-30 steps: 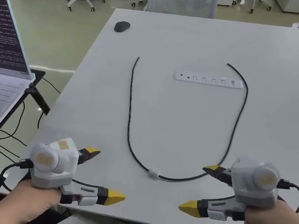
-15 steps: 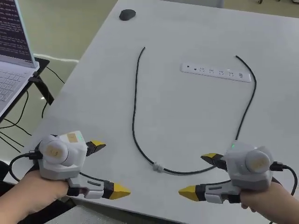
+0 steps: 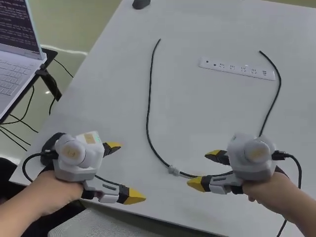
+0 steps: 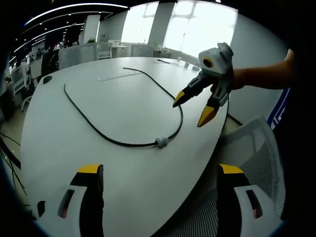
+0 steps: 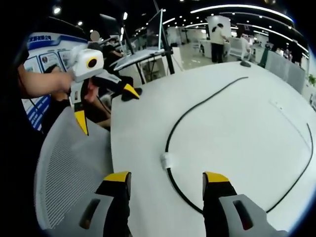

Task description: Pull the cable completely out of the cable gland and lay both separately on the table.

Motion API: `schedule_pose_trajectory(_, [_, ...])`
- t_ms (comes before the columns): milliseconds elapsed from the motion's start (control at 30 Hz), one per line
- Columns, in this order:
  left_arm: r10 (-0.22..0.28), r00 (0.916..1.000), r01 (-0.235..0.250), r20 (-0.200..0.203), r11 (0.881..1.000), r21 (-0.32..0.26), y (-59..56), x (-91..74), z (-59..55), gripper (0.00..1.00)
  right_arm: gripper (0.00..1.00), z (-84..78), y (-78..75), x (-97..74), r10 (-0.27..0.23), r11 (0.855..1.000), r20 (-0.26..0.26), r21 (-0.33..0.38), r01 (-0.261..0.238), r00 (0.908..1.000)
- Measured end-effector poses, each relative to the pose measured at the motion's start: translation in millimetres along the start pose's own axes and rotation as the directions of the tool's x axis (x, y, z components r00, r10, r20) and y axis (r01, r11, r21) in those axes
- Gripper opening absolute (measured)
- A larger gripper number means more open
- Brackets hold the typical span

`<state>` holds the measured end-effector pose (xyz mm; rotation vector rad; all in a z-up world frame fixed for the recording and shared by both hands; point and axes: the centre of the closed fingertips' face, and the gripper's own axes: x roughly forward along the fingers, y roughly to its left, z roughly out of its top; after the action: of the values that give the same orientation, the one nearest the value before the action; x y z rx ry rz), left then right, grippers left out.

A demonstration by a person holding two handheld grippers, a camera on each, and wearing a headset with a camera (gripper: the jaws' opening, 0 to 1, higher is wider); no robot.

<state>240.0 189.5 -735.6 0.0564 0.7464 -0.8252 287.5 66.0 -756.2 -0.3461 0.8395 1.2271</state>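
Observation:
A long black cable (image 3: 148, 106) lies in a U on the white table (image 3: 197, 113). A small white cable gland (image 3: 173, 170) sits threaded on it at the bottom of the U; it also appears as the gland (image 4: 161, 142) and the gland (image 5: 166, 160). My left gripper (image 3: 124, 171) is open near the table's front left edge, some way left of the gland. My right gripper (image 3: 204, 169) is open just right of the gland, its jaws on either side of the cable. Neither holds anything. The right gripper (image 4: 194, 105) faces the left gripper (image 5: 105, 106).
A white power strip (image 3: 237, 69) lies at the back right, inside the cable's U. A black mouse (image 3: 141, 4) sits at the far edge. A laptop (image 3: 15, 54) stands on a stand left of the table. A mesh chair (image 5: 69, 173) is below the front edge.
The head camera has shifted, so the scene sits higher and further right. My right gripper has moved left, closer to the gland. The cable and gland have not moved.

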Motion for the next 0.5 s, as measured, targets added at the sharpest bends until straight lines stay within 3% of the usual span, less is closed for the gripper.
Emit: schedule_pose_trajectory(500, [-0.013, 0.9999, 0.013, -0.010, 1.000, 0.000, 2.5, -0.9, -8.2, 0.96, 0.38, -2.2, -1.3, 37.1, 0.048, 0.998, -0.100, -0.037, -0.052, 0.9939])
